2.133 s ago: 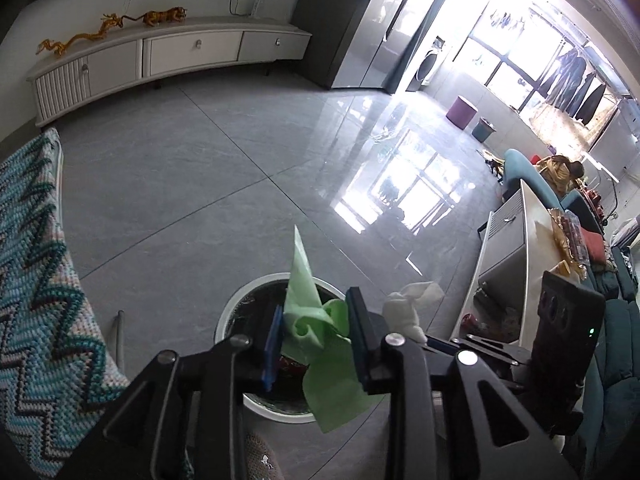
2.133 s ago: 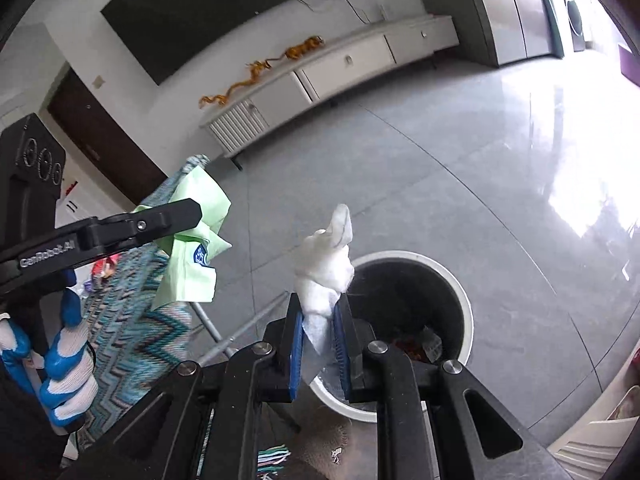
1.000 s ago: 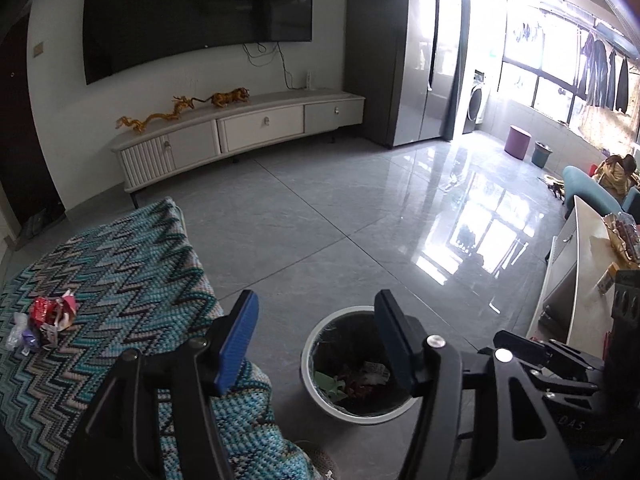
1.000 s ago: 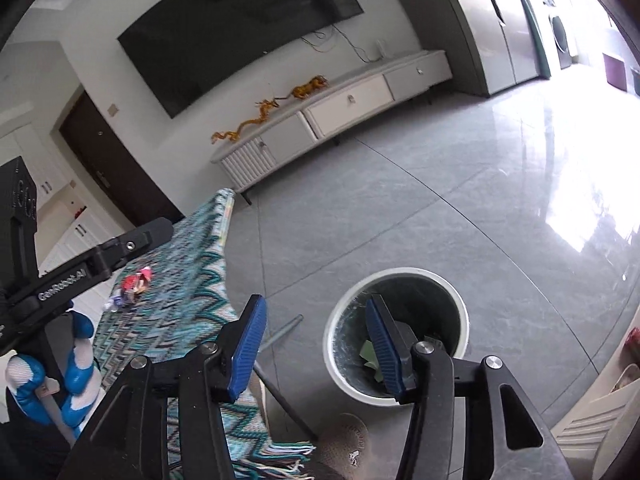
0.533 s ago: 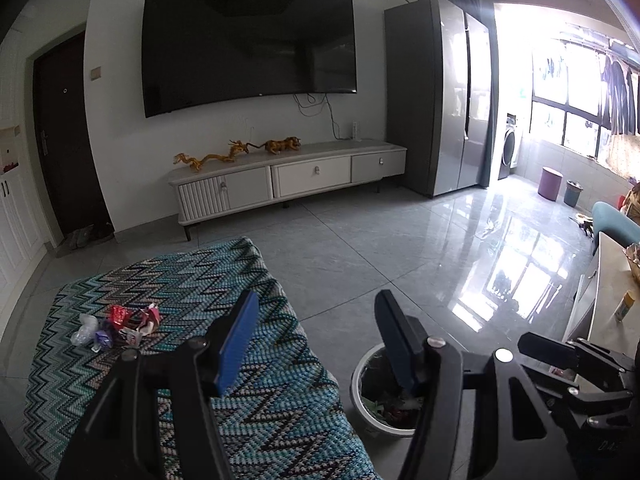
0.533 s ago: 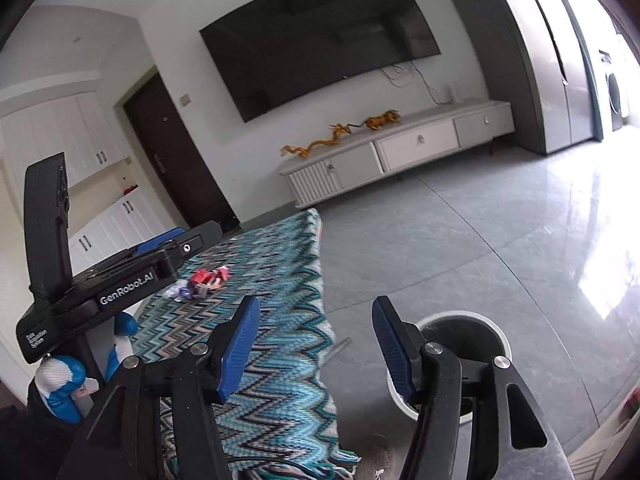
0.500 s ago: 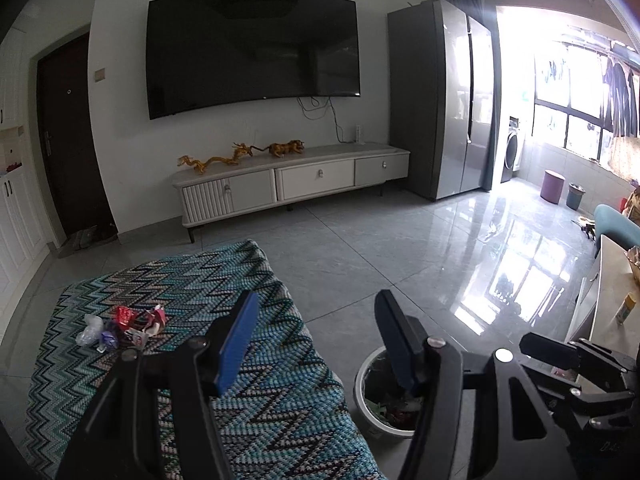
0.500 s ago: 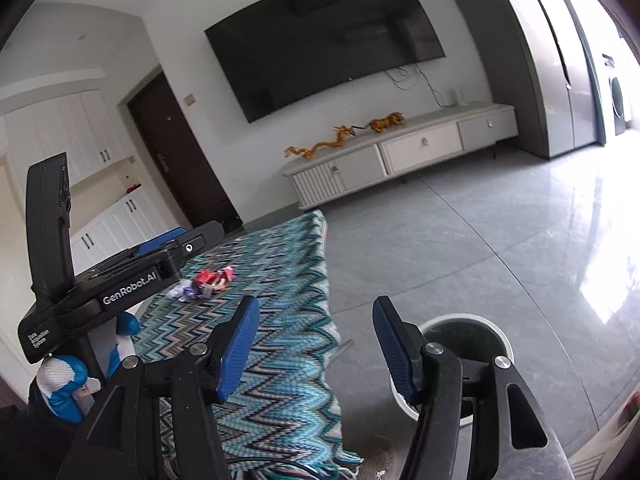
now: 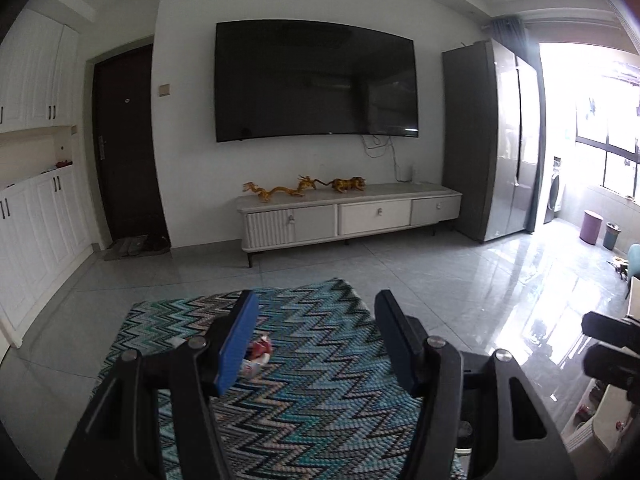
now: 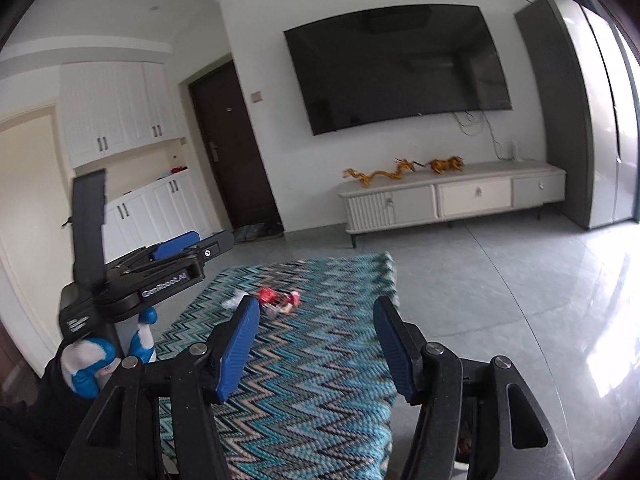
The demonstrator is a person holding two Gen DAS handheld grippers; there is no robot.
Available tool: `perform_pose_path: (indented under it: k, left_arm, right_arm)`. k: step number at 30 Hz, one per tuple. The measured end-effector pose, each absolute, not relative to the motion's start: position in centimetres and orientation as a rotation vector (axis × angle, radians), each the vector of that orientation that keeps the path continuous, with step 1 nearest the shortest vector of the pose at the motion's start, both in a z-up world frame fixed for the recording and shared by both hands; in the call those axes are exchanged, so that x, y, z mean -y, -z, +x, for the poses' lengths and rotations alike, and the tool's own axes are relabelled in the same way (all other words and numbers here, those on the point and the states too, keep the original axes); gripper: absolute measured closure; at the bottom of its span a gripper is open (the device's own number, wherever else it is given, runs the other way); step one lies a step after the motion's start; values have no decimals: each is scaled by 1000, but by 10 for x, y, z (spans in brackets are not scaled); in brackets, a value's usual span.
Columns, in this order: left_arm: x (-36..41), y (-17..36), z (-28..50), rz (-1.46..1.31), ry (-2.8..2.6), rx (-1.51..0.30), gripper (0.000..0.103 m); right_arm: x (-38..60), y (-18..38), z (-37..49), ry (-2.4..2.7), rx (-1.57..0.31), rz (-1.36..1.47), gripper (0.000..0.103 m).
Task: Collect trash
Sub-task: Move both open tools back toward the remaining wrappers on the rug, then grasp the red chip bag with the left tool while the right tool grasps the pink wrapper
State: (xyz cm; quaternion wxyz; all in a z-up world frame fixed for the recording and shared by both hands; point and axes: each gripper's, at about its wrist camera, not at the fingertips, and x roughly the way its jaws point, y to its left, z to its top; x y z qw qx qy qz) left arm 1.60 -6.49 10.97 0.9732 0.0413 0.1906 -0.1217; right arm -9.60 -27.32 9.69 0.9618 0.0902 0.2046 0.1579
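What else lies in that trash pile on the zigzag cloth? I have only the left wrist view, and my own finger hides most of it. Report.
Observer: The right wrist view shows the whole pile. Beside the red wrappers lies a white crumpled piece, on their left in that picture.
Operator: Now tell me whether the right gripper carries anything.
Observer: Nothing. The right gripper is open, and only the zigzag cloth shows between its blue pads.
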Motion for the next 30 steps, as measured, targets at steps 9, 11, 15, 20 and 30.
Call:
perform_pose_path:
  k: [9, 11, 15, 20, 30]
  left_arm:
    - [-33, -97, 73, -25, 105, -427, 45]
    - [-44, -90, 85, -53, 126, -449, 46]
    - [-60, -63, 120, -108, 183, -536, 56]
    - [-56, -17, 167, -136, 246, -659, 61]
    - [-41, 68, 245, -165, 262, -835, 66]
  right_arm:
    - [219, -120, -42, -388, -389, 130, 46]
    - [214, -122, -23, -400, -391, 147, 46]
    - [200, -111, 23, -422, -428, 172, 51]
    - [184, -70, 76, -444, -537, 193, 54]
    - [170, 13, 174, -459, -708, 254, 58]
